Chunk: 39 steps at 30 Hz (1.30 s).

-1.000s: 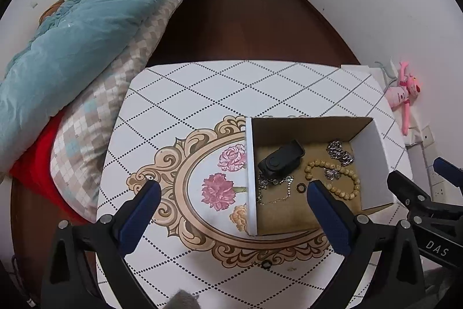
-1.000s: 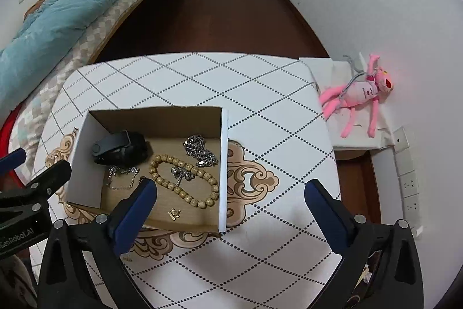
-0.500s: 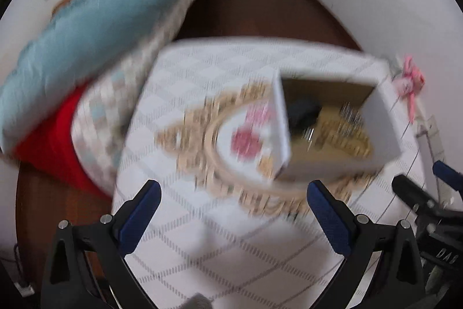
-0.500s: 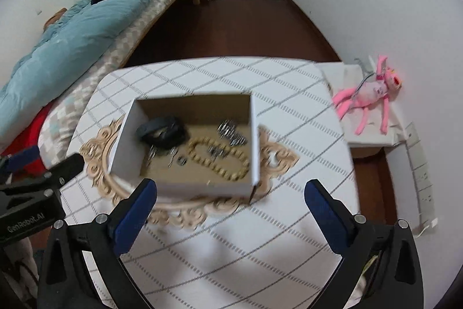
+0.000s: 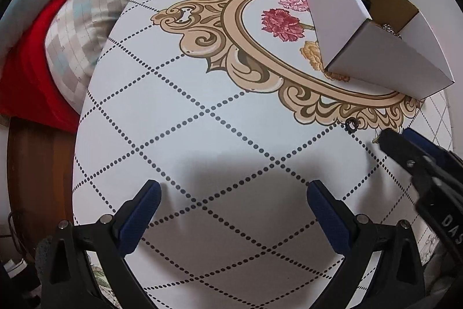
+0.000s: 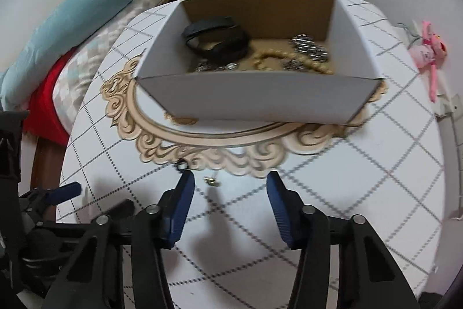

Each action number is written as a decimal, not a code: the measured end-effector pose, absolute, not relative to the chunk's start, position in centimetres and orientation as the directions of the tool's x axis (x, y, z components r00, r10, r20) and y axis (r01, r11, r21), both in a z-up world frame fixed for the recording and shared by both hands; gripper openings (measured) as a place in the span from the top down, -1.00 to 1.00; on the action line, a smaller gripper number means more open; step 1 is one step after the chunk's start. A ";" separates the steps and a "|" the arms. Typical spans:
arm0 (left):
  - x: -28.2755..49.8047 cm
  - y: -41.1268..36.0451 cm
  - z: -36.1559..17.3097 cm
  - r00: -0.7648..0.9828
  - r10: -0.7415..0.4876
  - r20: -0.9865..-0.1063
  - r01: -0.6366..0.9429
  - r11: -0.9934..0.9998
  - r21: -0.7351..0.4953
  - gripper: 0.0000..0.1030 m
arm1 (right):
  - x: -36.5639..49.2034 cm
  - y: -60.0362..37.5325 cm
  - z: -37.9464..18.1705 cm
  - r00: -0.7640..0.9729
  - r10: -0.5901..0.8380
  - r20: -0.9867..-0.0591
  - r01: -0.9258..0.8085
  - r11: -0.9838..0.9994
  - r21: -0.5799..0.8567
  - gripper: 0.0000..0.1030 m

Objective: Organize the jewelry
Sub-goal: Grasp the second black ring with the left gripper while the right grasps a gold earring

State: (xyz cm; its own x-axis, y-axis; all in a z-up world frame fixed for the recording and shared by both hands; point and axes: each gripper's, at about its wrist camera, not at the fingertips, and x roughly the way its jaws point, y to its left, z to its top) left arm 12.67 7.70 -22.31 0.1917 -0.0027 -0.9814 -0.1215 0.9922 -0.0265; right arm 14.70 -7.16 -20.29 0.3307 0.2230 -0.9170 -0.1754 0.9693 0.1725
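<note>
A white cardboard box (image 6: pixel 260 97) stands on the patterned table and holds a black band (image 6: pixel 217 38), a bead bracelet (image 6: pixel 289 61) and silver chains (image 6: pixel 309 47). The box also shows in the left wrist view (image 5: pixel 376 54). A small dark ring (image 5: pixel 351 125) lies on the table in front of the box, and shows in the right wrist view (image 6: pixel 181 165) beside my right gripper's left fingertip. A small gold piece (image 6: pixel 210 180) lies between the right fingers. My right gripper (image 6: pixel 230 187) is open, low over the table. My left gripper (image 5: pixel 231 196) is open and empty.
The table (image 5: pixel 173 112) is white with dotted diamonds and a floral medallion. A bed with a teal duvet (image 6: pixel 72 13) and a red cover (image 5: pixel 31 71) runs along its left side. A pink plush toy (image 6: pixel 428 48) lies at the right by the wall.
Both grippers have dropped low toward the table's front. The right gripper has narrowed and now sits around the small gold piece. The box now looks closer in both views.
</note>
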 end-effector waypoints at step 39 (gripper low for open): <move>15.9 -2.3 -22.1 0.387 -0.061 -0.920 0.091 0.995 -0.028 0.80 | 14.0 -17.2 -19.5 0.400 0.155 -0.903 0.043 0.981 0.187 0.82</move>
State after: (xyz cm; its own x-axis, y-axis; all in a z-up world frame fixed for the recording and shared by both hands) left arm 15.90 -2.34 -22.09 0.3869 -0.0615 -0.9201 0.0909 0.9955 -0.0283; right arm 14.03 -17.21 -19.51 0.4004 0.1546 -0.9032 0.0427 0.9814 0.1869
